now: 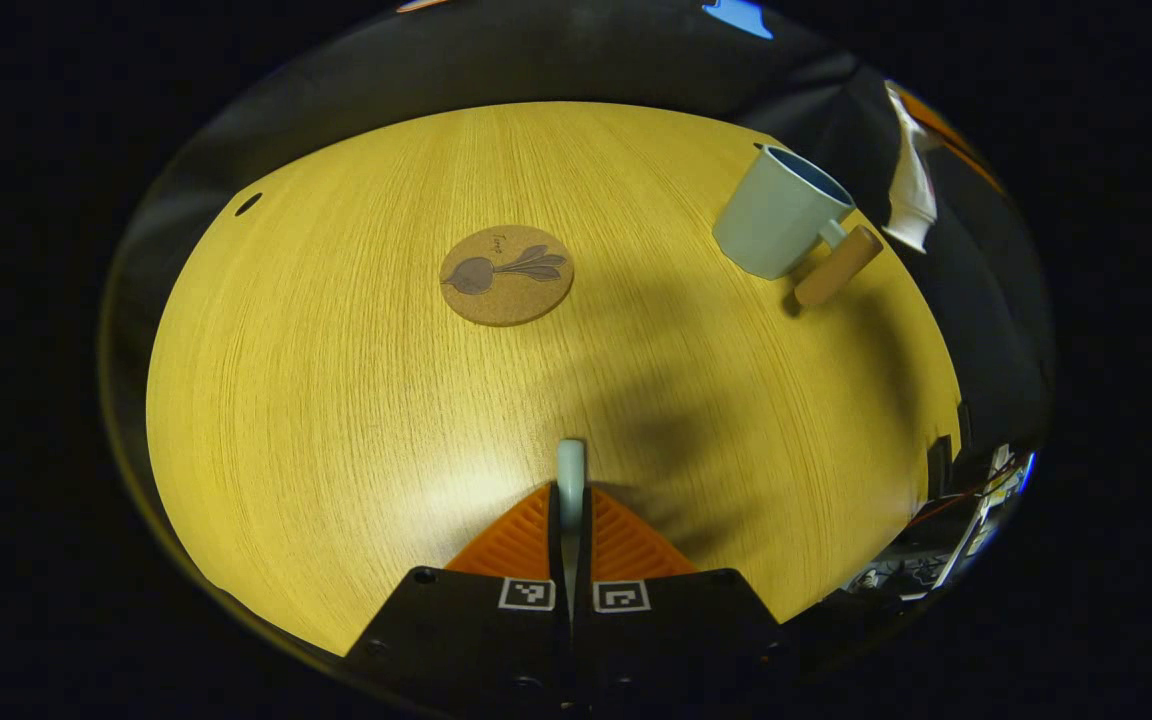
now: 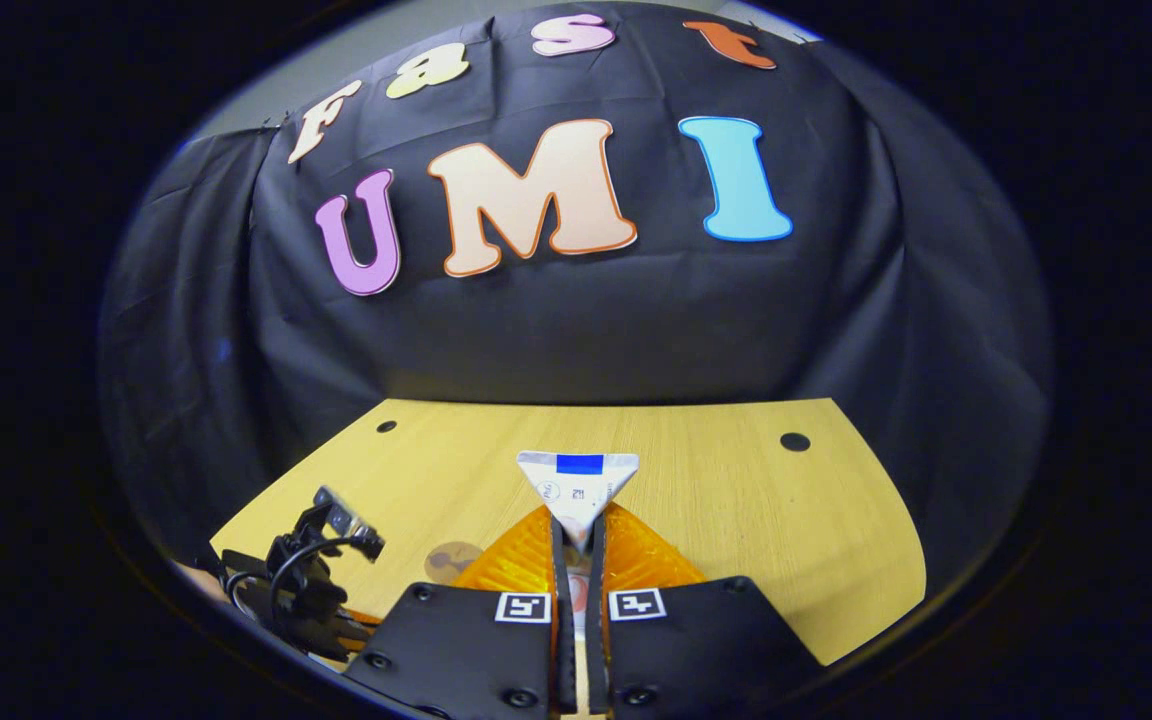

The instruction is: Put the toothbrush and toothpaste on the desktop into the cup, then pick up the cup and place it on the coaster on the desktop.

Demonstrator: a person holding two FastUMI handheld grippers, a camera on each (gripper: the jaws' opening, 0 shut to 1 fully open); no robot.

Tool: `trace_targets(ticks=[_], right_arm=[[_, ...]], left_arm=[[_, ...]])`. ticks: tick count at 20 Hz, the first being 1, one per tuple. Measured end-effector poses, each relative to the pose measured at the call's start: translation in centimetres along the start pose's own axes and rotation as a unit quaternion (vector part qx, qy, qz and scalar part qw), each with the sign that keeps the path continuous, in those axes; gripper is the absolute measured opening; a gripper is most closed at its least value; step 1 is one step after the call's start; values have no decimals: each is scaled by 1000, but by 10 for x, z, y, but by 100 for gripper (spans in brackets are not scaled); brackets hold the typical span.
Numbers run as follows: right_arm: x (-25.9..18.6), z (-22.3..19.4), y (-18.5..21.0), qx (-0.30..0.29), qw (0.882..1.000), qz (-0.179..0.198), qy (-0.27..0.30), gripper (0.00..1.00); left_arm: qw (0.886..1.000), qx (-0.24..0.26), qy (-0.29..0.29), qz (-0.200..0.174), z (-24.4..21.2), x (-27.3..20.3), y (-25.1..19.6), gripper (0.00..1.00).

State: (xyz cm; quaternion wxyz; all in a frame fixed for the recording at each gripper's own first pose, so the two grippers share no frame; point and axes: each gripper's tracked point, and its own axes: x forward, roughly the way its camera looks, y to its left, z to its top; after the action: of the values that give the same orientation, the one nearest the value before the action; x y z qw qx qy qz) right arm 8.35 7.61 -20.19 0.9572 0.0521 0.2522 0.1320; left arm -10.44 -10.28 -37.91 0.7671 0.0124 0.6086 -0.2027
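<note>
Toothbrush (image 1: 570, 470) pinched in left tongs (image 1: 570, 500) above desktop (image 1: 336, 400), toothpaste (image 2: 578, 485) in raised right tongs (image 2: 577, 535)

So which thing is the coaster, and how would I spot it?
Look at the yellow wooden desktop in the left gripper view. Near its middle, left of the pale cup, lies the coaster: a flat round cork disc, the only thing bearing a dark plant drawing.

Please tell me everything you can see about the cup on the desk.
The cup is a pale blue-green mug, seemingly ceramic, with a darker blue inside. A straight, wood-looking handle sticks out from its side on a short stub. It stands upright on the yellow wooden desk, far right in the left gripper view, well apart from the round cork coaster. Its inside is mostly hidden. No tool touches it.
</note>
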Motion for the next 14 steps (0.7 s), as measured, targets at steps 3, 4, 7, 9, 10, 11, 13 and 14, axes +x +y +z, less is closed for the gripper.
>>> trace_targets(ticks=[3,4,7,9,10,11,13,14], right_arm=[[18,7,-7,7,1000,-9,-17,7],[23,9,-9,7,1000,-12,-22,7],[38,13,-13,0,999,-20,-42,7],[48,14,-16,-1,998,-26,-52,7],[54,10,-18,0,998,-30,-48,7],[59,3,-20,4,999,-33,-43,7],[66,-10,-24,14,999,-40,-32,7],[69,-17,-26,19,999,-42,-27,7]], left_arm=[[1000,-3,-1,-1,1,-1,0,0],[1000,-4,-1,-1,1,0,0,0],[1000,-4,-2,0,1,0,0,0],[1000,-5,-3,1,1,0,0,0],[1000,-6,-4,1,1,0,0,0],[1000,-7,-5,0,1,0,0,0],[1000,-10,-7,-2,1,-1,0,0],[1000,-11,-7,-3,1,0,1,0]])
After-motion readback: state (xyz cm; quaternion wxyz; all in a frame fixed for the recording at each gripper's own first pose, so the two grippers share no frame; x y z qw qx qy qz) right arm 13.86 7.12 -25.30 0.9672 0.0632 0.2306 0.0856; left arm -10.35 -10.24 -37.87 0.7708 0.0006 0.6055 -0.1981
